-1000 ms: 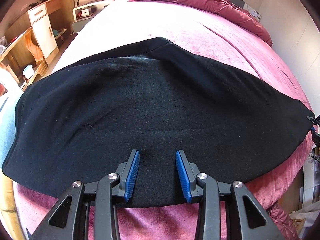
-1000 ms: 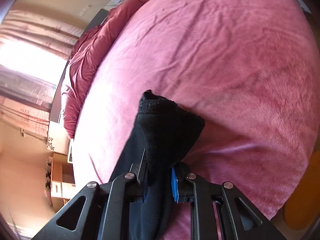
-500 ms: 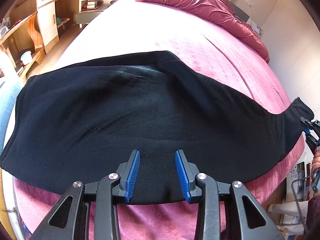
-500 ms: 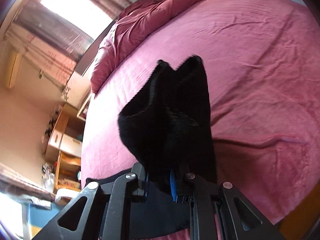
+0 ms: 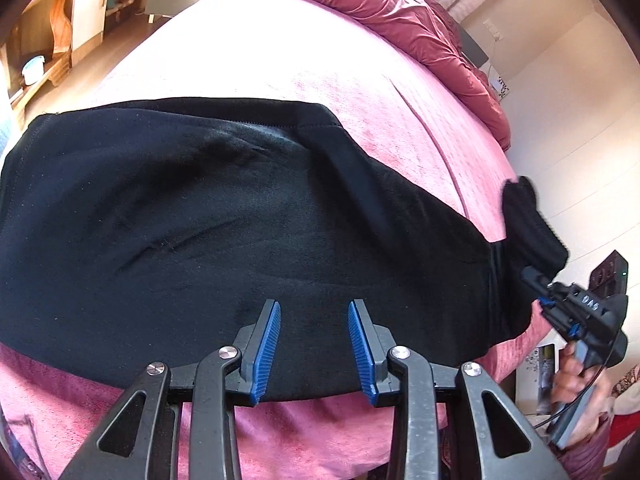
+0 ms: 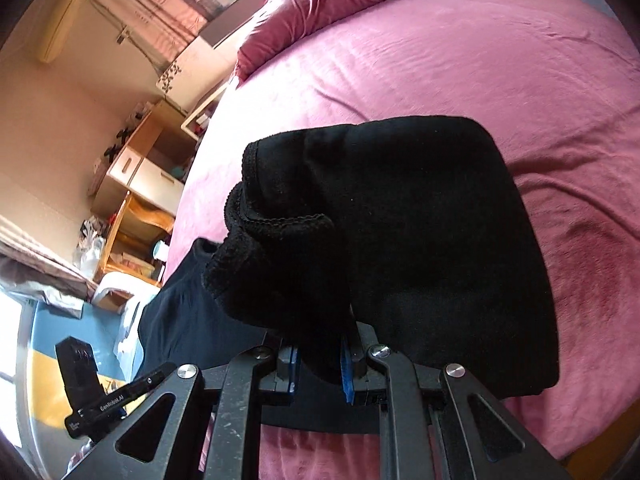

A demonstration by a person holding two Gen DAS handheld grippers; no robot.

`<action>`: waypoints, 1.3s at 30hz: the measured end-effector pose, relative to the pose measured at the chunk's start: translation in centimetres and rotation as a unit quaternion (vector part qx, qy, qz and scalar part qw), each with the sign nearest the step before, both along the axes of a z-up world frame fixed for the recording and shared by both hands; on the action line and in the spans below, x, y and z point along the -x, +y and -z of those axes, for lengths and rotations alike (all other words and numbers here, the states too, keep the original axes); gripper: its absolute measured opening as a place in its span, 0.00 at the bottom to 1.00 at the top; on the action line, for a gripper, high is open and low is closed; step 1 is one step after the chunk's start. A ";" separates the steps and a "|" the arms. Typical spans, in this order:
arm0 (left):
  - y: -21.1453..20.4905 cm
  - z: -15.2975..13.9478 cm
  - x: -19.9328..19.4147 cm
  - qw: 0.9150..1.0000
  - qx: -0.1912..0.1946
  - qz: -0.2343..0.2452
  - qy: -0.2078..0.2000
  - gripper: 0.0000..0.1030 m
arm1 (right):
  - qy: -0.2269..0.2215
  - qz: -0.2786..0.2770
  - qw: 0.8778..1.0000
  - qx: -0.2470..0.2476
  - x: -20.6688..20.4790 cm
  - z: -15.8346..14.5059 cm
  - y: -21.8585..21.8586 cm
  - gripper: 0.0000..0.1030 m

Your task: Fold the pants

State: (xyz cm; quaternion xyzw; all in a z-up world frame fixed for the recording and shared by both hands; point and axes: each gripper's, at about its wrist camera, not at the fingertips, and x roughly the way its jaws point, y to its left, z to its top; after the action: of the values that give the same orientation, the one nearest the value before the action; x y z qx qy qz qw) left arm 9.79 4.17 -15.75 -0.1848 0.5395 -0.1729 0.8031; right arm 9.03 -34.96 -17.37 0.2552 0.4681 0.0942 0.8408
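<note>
Now carrying pants [image 5: 224, 220] cuff [image 6: 288, 216] leftward, right gripper [image 6: 318, 368] clamping it; left gripper [image 5: 314, 354] hovering agape, pinning midsection advisable.

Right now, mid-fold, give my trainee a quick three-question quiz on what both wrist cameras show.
1. True or false: the right gripper has its jaws shut on the hem end of the black fleece pants.
2. The left gripper is: A) clamped on the pants, B) open above the pants' near edge, C) resting on the crumpled maroon duvet.
3. Fill in: the pants lie spread over the ______ velvety bedspread.

Key: 1 true; 2 B; 3 pink.
</note>
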 end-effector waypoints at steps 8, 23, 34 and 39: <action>-0.2 -0.1 -0.3 0.999 0.044 0.015 0.009 0.34 | 0.030 -0.068 0.996 0.043 -1.8 2.7 7.5 0.16; -2.3 0.6 -2.6 0.987 0.142 0.034 0.060 0.41 | 0.025 -0.166 0.986 0.017 -0.8 3.2 11.4 0.57; -7.4 1.5 -4.4 0.986 0.117 0.070 0.096 0.41 | 0.049 -0.009 0.997 0.056 7.6 3.5 -1.0 0.57; -9.7 2.6 -4.5 0.985 0.100 0.081 0.119 0.38 | 0.071 0.057 0.992 0.084 8.6 4.9 -5.0 0.57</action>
State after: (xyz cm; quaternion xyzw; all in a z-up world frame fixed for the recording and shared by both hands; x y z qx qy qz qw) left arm 14.30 -5.56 -18.34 -0.2391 0.6242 -0.2674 0.6941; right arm 0.47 -39.93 -22.27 0.2164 0.5173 -0.0120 0.8279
